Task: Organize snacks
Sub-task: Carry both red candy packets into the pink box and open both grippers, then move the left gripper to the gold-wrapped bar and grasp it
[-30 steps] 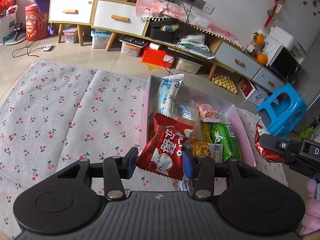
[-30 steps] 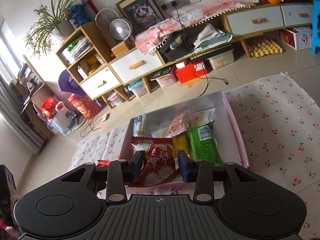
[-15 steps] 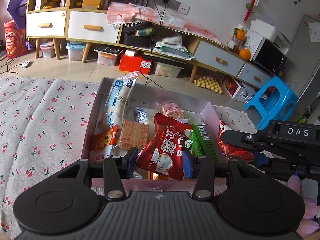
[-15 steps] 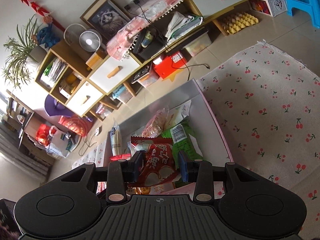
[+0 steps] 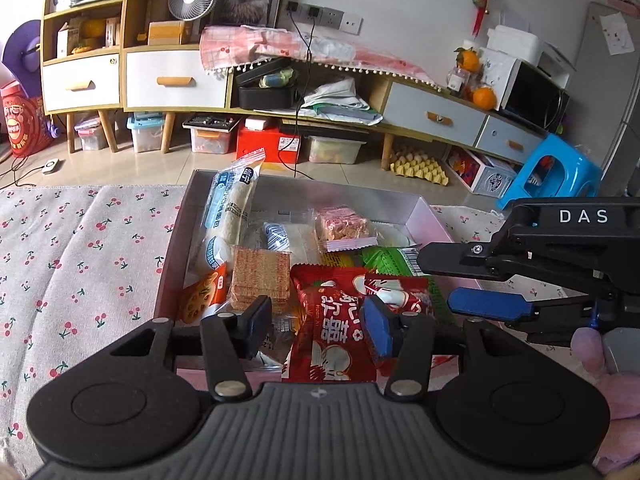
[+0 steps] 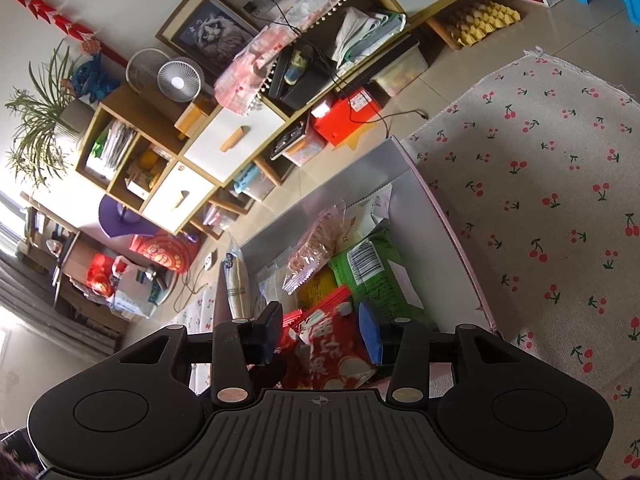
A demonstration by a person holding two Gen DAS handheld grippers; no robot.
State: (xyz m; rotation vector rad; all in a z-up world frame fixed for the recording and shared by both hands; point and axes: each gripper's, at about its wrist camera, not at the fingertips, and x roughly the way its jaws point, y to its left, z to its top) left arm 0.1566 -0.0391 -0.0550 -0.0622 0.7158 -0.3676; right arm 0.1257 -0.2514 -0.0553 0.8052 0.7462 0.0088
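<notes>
A pink box (image 5: 172, 248) of snacks lies on the cherry-print cloth (image 5: 80, 264). My left gripper (image 5: 318, 328) hovers over its near edge. Its jaws are opening, and a red snack packet (image 5: 332, 344) lies between them with a gap on the left side. My right gripper (image 5: 438, 280) reaches in from the right beside a second red packet (image 5: 394, 292). In the right wrist view the right gripper (image 6: 320, 330) is also opening, over a red packet (image 6: 332, 352) resting in the box (image 6: 448, 216); neither pad presses it.
The box also holds a long white-blue packet (image 5: 230, 216), a cracker pack (image 5: 260, 280), a pink packet (image 5: 344, 228) and a green packet (image 6: 372, 276). Low cabinets (image 5: 168, 80) line the far wall, and a blue stool (image 5: 556, 176) stands at the right.
Both grippers' jaws have spread apart from the red packets they pinched. Both moved in lower over the box, and the right wrist view has rolled.
</notes>
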